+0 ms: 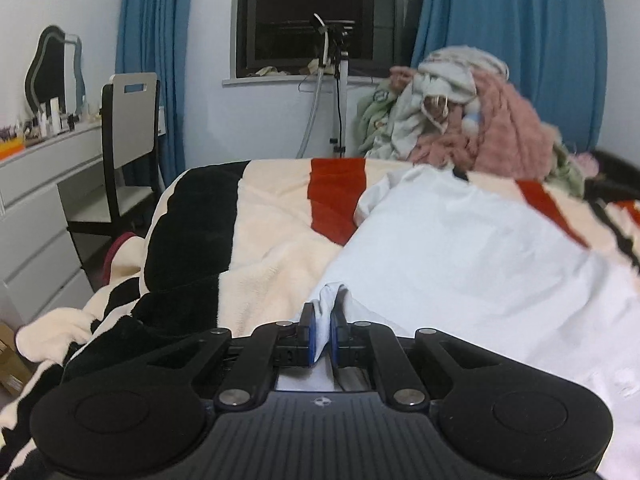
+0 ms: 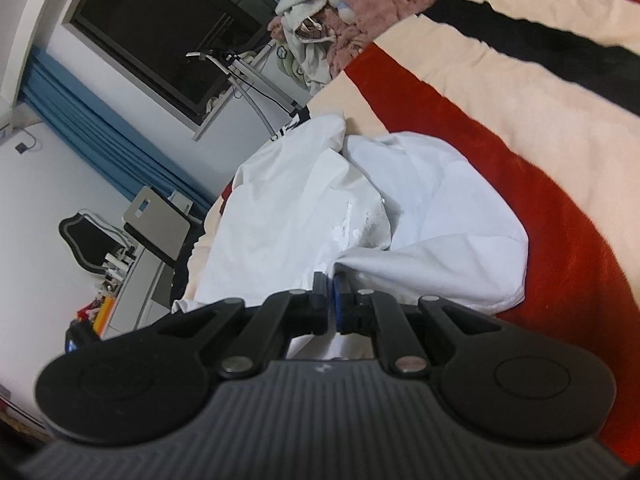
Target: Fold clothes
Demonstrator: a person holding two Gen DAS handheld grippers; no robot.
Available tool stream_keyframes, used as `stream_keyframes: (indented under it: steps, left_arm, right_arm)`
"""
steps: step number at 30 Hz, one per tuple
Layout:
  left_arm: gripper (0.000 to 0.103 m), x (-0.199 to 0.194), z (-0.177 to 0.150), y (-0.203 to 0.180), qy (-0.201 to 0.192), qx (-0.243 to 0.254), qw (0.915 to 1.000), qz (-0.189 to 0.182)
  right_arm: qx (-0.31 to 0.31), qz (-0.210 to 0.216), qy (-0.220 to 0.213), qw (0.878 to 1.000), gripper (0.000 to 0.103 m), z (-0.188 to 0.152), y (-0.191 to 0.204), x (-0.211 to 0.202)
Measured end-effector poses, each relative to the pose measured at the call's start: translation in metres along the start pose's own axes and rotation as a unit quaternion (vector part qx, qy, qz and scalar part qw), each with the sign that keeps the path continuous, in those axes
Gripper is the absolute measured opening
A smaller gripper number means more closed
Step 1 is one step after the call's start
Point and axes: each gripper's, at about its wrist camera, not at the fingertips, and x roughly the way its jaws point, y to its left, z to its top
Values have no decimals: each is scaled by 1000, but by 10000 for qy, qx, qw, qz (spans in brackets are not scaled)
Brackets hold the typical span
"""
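You had both grippers clamped on the white garment (image 1: 460, 240). Left gripper (image 1: 323, 320): fingers closed on a pinched fold of the white fabric at its near-left edge, cloth showing between the blue pads (image 1: 309, 340). Right gripper (image 2: 331, 292): fingers together with white fabric nipped at the tips, camera rolled hard to one side.

The garment lay on the bed, on a striped blanket (image 1: 272, 216) in cream, black and red. In the left wrist view it spread from the near edge toward the far right, fairly flat, one sleeve end bunched at the far-left by the red stripe. In the right wrist view it was bunched and lifted into folds in front of the fingers, part of it draped over the red stripe.

Far end of the bed: a pile of clothes (image 1: 460, 112), pink fleece, pale green and white pieces mixed. Behind it blue curtains (image 1: 512, 40) and a dark window (image 1: 308, 12), with a stand (image 1: 340, 92) in front of the sill. Left side: chair (image 1: 128, 128), white drawer counter (image 1: 44, 200) with bottles, a mirror (image 1: 52, 68).

No readable labels or writing; a mark on the garment in the right wrist view was too blurred to read.
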Motion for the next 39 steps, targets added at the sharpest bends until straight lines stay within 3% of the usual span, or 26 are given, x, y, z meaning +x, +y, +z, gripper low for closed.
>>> stream_keyframes:
  steps: [3,4,5,7,8,10,13,17,19,23,26,30,35,39]
  left_arm:
    - [8,6,0,1,62,17,10000,-7]
    - [9,6,0,2,70,-39,10000,-52]
    - [9,6,0,5,86,-122,9998,-108]
    - [15,5,1,10,138,-264,9994,-191]
    - [19,3,2,12,172,-331,9990,-260]
    - [37,-2,3,15,214,-414,9982,-390]
    - [56,-14,2,16,214,-359,9978,-510]
    - [63,-39,-3,14,162,-272,9977,-601]
    - [67,-54,-4,13,126,-309,9976,-604]
    - [70,-85,-6,10,-36,-440,9972,-610]
    - [70,-108,-10,5,-167,-471,9975,-507]
    - [69,-133,-22,-9,-159,-350,9959,-818]
    - [60,-149,-36,-40,63,343,9909,-1300]
    - [58,-159,-48,-61,154,828,9853,-1483]
  right_arm:
    - [-81,-6,-61,9999,15,-2,3,-3]
    - [-109,-9,-82,9999,33,-3,4,-3]
    - [-136,-11,-102,9999,61,-4,5,-4]
    - [-222,4,-151,9996,75,-5,8,-6]
    - [-282,21,-180,9994,75,-6,11,-6]
    - [-402,56,-239,9989,75,-8,16,-8]
    - [-562,94,-301,9979,75,-10,23,-9]
    - [-595,107,-273,9978,73,-12,25,-9]
    - [-621,176,-208,9977,62,-12,26,-8]
    - [-809,213,-110,9964,39,-14,31,-7]
    - [-786,150,-78,9968,31,-15,29,-7]
    - [-658,147,16,9977,28,-14,25,-3]
    - [-454,269,235,9983,28,-13,19,12]
    - [-204,279,333,9988,29,-5,13,32]
